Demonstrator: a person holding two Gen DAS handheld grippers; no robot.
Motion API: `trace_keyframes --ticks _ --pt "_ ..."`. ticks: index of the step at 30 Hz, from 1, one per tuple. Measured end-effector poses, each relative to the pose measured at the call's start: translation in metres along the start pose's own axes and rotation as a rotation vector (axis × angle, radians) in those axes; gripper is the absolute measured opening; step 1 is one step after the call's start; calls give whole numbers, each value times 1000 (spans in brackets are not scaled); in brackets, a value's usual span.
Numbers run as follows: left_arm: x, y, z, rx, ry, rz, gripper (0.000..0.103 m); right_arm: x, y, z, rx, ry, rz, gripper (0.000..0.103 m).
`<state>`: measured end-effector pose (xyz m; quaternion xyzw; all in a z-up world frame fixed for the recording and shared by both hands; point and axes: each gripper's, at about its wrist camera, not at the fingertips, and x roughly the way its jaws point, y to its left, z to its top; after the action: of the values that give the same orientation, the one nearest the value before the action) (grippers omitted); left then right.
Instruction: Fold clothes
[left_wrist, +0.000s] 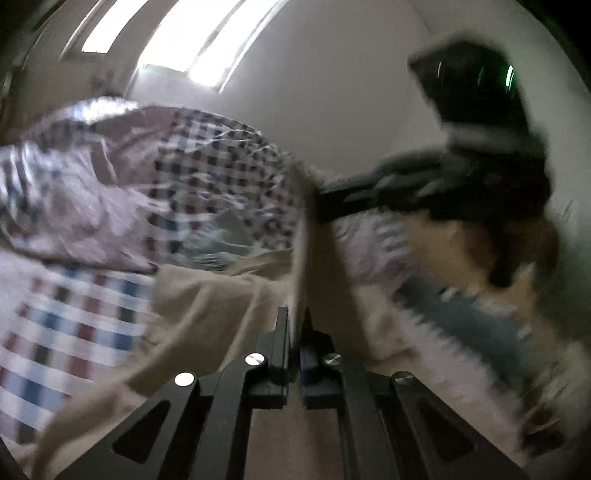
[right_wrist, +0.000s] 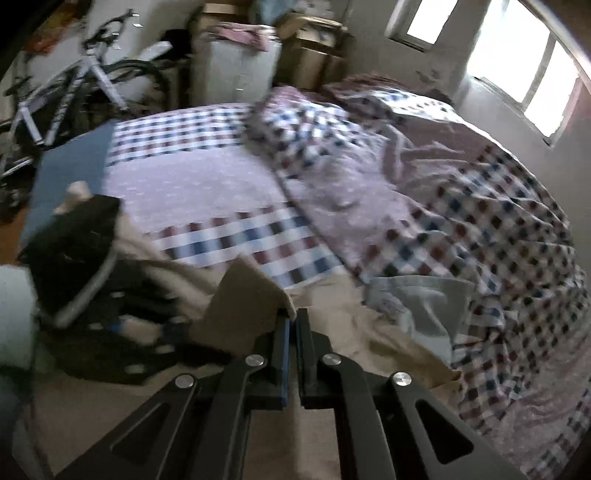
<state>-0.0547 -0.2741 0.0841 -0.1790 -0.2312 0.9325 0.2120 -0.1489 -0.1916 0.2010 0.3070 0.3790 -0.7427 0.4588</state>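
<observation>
Both tongs are pinched shut on the tan cloth (right_wrist: 240, 306). The left tongs (left_wrist: 295, 325) hold a thin edge of it that stands straight up between the two fingers. The right tongs (right_wrist: 291, 325) hold a lifted corner of it that bends over like a little tent. In the left view, the right tongs (left_wrist: 354, 199) reach in from the side and grip the same raised edge higher up. The rest of the tan cloth lies flat on the bed (right_wrist: 192, 192), near its front edge. A checked blanket (right_wrist: 461, 206) lies bunched along the bed's window side. A light blue cloth (right_wrist: 424, 306) lies just beside the blanket. Bright windows (right_wrist: 524, 70) are in the wall. A bicycle (right_wrist: 74, 81) stands past the far end of the bed, next to stacked boxes (right_wrist: 310, 48).
</observation>
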Motion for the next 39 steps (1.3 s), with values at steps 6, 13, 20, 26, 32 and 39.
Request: trace_keyframes --ticks 6,13,20,26,32,39 --pt "-4 72 -2 -376 -5 -92 2 61 -15 2 112 82 -280 26" --pt "-6 102 -14 -524 -34 -124 2 -4 -59 -102 252 29 -382 48" --pt "-19 84 5 -475 -42 -155 2 -38 -68 -236 401 78 -424 49" --pt "-25 54 42 -457 58 -186 2 -20 -60 -301 442 144 -446 47" --pt "-4 42 72 -467 195 -74 2 -10 -61 -346 489 167 -476 8" --pt "13 44 86 -530 299 -11 2 -37 -84 -361 601 55 -493 5"
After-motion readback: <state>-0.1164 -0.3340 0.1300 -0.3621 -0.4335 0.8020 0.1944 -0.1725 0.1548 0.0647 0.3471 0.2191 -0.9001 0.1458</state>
